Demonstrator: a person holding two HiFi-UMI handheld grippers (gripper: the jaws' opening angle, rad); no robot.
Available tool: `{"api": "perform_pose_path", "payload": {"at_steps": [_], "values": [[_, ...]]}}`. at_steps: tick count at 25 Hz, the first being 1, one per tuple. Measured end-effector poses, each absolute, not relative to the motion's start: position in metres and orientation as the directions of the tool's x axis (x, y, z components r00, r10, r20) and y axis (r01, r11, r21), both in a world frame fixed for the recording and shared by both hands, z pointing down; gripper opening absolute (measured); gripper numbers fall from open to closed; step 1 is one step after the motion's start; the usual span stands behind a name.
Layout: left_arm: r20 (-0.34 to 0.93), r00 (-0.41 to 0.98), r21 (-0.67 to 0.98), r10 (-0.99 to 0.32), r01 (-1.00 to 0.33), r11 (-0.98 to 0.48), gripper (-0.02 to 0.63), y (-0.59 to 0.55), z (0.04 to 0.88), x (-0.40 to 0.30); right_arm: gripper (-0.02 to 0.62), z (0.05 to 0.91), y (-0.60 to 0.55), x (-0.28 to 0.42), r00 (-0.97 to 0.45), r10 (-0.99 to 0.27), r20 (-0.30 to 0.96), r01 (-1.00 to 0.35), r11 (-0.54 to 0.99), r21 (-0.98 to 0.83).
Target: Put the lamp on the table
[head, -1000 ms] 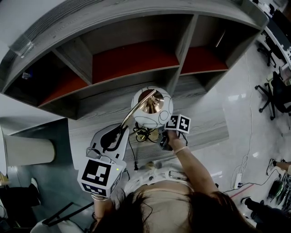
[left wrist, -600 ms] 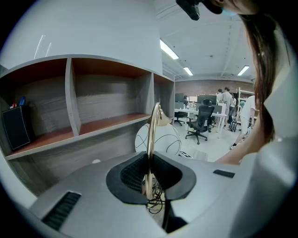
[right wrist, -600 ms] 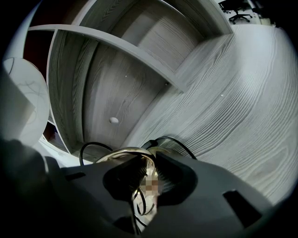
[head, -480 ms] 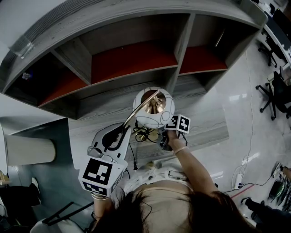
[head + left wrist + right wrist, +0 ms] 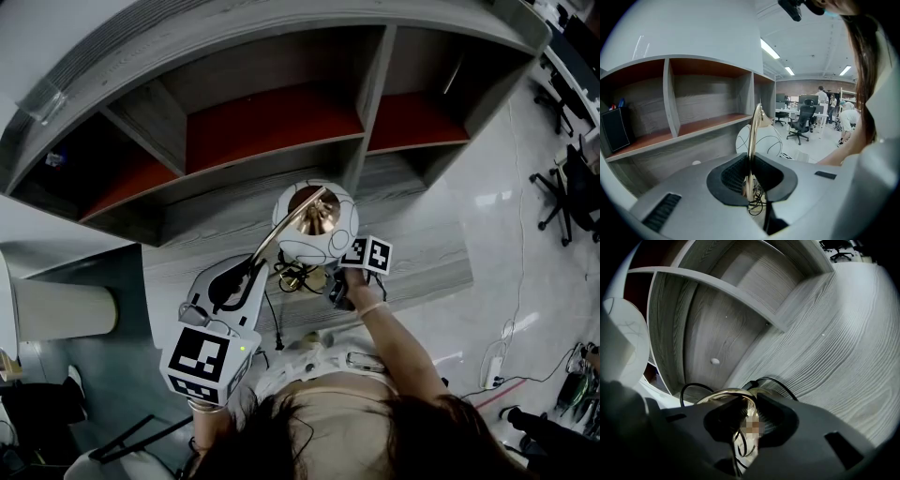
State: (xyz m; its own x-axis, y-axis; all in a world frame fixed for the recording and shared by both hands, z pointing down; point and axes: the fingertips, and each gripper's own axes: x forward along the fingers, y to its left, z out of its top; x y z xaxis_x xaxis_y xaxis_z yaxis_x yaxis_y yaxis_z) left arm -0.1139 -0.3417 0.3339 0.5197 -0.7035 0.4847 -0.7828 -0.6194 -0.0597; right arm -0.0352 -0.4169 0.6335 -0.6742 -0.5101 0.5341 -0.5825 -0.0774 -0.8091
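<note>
The left gripper [image 5: 246,273] pinches the lamp's [image 5: 314,221] stem [image 5: 751,140], the right gripper [image 5: 336,292] pinches its base [image 5: 725,393] near the table's [image 5: 427,251] front edge; a box [image 5: 614,129] sits in the shelf [image 5: 272,127].

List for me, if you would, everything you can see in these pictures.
lamp: one, white globe shade on a curved gold stem, over the table's near part
cable: one, black, bunched at the lamp's foot
table: one, grey wood grain, under the lamp
shelf unit: one, grey with red boards, behind the table
box: one, black, in a left compartment of the shelf unit
office chairs: at least two, black, far right in the head view
left gripper: one, grey, shut on the lamp's stem
right gripper: one, dark, shut on the lamp's gold foot
</note>
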Motion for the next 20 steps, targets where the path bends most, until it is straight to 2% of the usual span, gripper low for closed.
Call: {"api": "perform_pose_path", "payload": {"at_steps": [20], "values": [[0.520,0.486,0.001,-0.703,-0.823,-0.569,0.044,-0.3428,0.3349,-0.1158,0.061,0.6332,-0.4169,-0.0360,-0.660,-0.538,0.524,-0.585,-0.070,-0.808]]}}
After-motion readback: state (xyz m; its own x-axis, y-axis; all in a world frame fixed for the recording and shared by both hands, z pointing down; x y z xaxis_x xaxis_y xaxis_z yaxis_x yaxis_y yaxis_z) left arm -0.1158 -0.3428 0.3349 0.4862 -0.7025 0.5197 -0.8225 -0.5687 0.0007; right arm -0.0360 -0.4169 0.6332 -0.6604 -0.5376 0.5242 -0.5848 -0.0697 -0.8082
